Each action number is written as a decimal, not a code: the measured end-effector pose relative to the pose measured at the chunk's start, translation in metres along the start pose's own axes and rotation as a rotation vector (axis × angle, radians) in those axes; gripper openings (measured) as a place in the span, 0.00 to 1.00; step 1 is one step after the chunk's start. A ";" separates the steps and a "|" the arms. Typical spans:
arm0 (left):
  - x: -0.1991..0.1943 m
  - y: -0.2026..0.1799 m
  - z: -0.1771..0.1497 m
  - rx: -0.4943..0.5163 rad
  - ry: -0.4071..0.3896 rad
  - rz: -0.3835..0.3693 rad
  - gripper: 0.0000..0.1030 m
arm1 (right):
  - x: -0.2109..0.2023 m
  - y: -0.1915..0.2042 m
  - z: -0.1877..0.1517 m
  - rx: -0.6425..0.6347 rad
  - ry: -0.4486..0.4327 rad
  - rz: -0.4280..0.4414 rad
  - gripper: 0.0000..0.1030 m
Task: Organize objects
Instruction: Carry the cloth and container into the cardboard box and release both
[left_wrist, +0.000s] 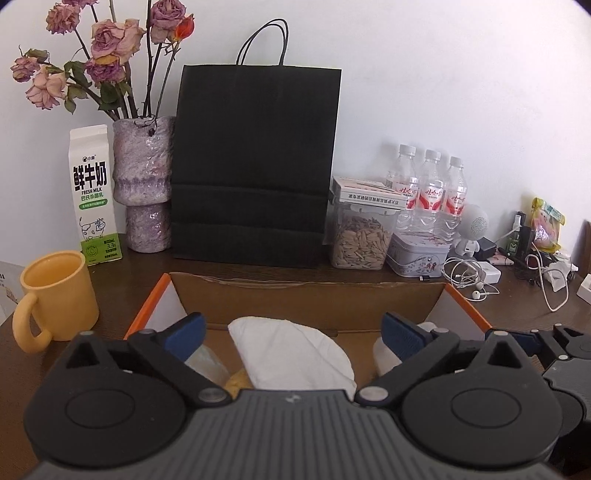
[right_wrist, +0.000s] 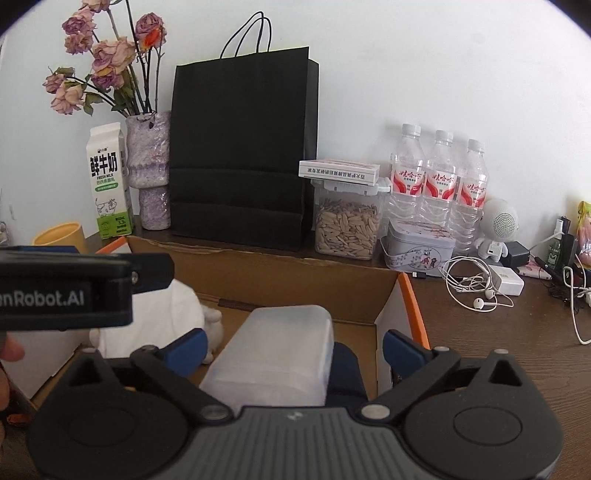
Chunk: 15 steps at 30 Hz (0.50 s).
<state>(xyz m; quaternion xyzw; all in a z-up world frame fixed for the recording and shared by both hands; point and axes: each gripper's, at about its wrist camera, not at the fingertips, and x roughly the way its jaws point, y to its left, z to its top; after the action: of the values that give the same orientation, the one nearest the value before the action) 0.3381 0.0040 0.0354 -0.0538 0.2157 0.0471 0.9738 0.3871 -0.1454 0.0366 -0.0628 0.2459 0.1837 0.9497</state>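
A: Hanging over the cardboard box (left_wrist: 306, 295), both grippers. L gripper (left_wrist: 293, 332) jaws spread wide, nothing between the pads – white cloth (left_wrist: 291, 354) lies below in the box.

B: R gripper (right_wrist: 291, 349)?

A: Wide apart too. Frosted plastic container (right_wrist: 273, 354) sits between its fingers, tilted, in the box; pads look clear of it, not pressing.

B: Rest of the table (right_wrist: 480, 350)?

A: Black paper bag (left_wrist: 255, 166) upright behind the box, milk carton (left_wrist: 94, 195) & vase (left_wrist: 144, 184) to its left, yellow mug (left_wrist: 55, 295) just beside the box. Seed jar (left_wrist: 360, 236), tin (left_wrist: 417, 258), 3 water bottles (left_wrist: 430, 192), earphones (left_wrist: 469, 277) on the right.
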 end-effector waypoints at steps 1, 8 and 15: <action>0.000 0.001 0.000 -0.004 0.002 0.001 1.00 | -0.001 0.000 0.001 0.001 -0.002 0.003 0.99; -0.002 -0.001 0.000 0.005 0.004 -0.002 1.00 | -0.004 0.001 0.001 -0.004 -0.003 0.008 0.99; -0.013 0.000 0.001 0.003 -0.013 -0.005 1.00 | -0.015 0.004 0.002 -0.015 -0.027 0.008 0.99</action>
<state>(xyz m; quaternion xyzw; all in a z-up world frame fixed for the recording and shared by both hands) 0.3267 0.0035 0.0420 -0.0528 0.2093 0.0449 0.9754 0.3749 -0.1460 0.0458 -0.0665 0.2317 0.1903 0.9517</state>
